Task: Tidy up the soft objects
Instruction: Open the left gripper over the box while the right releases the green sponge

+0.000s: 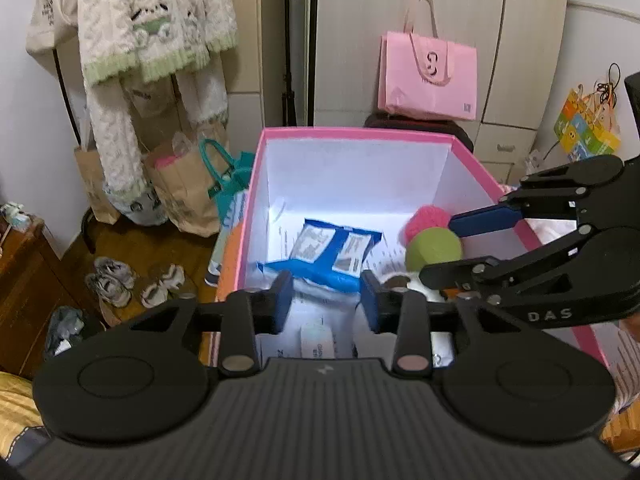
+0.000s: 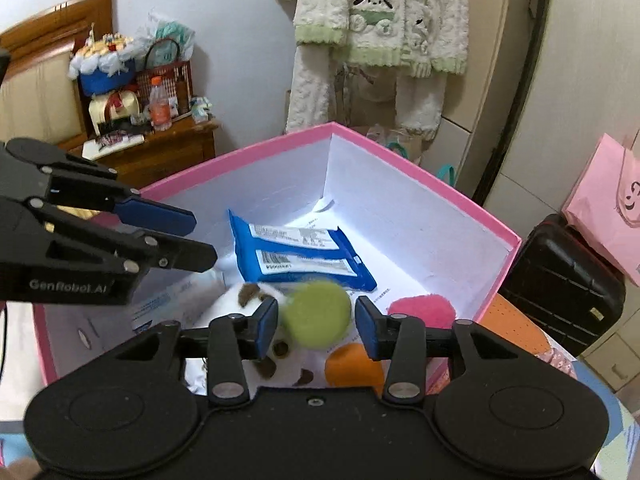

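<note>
A pink box (image 1: 352,133) with white inner walls stands open; it also shows in the right wrist view (image 2: 424,178). Inside lie a blue wipes pack (image 1: 324,252) (image 2: 296,250), a pink soft ball (image 1: 426,218) (image 2: 422,310), an orange ball (image 2: 348,366) and a white plush with brown spots (image 2: 256,300). A green soft ball (image 2: 318,314) (image 1: 434,248) sits blurred between the fingers of my right gripper (image 2: 316,326), apart from both pads. My right gripper is open over the box. My left gripper (image 1: 326,300) is open and empty above the box's near side.
Paper bags (image 1: 184,192) and shoes (image 1: 132,280) lie on the floor left of the box. A pink bag (image 1: 428,76) hangs on the wardrobe behind. A wooden nightstand (image 2: 160,148) with clutter stands at the left. A black suitcase (image 2: 560,280) is right of the box.
</note>
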{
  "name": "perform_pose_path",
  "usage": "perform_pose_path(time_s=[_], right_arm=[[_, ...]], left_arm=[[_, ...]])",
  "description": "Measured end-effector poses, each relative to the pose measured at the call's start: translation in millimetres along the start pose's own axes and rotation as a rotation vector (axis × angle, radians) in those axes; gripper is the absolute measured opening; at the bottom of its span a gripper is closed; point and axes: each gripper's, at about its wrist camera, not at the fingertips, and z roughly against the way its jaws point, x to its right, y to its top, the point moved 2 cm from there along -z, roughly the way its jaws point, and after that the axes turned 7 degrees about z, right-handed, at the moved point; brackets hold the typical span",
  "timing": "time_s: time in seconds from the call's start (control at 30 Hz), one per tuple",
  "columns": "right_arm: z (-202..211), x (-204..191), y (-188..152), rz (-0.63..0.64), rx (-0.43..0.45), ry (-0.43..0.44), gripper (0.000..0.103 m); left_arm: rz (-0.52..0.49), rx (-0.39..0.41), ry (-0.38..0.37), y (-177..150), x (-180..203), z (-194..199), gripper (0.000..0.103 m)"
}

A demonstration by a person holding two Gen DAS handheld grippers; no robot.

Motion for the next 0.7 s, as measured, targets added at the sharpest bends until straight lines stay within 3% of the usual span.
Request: perform_pose_path(time_s=[0.07,0.37,0.53,0.7], right_arm=[[4.7,2.2,0.2,-0.025,0.018,0.008,0.06],[62.9,23.8,-11.6,-0.149,0.129,0.043,0.06],[98.6,23.9,-26.2,-0.161,0.149,0.014,0.06],[130.5,14.6,-43.1,-0.128,0.148,0.014,0.065]], left_arm=[[0.004,0.013,-0.007,1.5,0.1,7.1,0.042],[0.027,-0.006,-0.077,3.4,2.8,39.4,0.06],[0.019,-0.035,-0.127,3.0,14.0,60.1,0.068],[0.023,-0.069,-0.188,-2.0,27.5,82.4,0.085]])
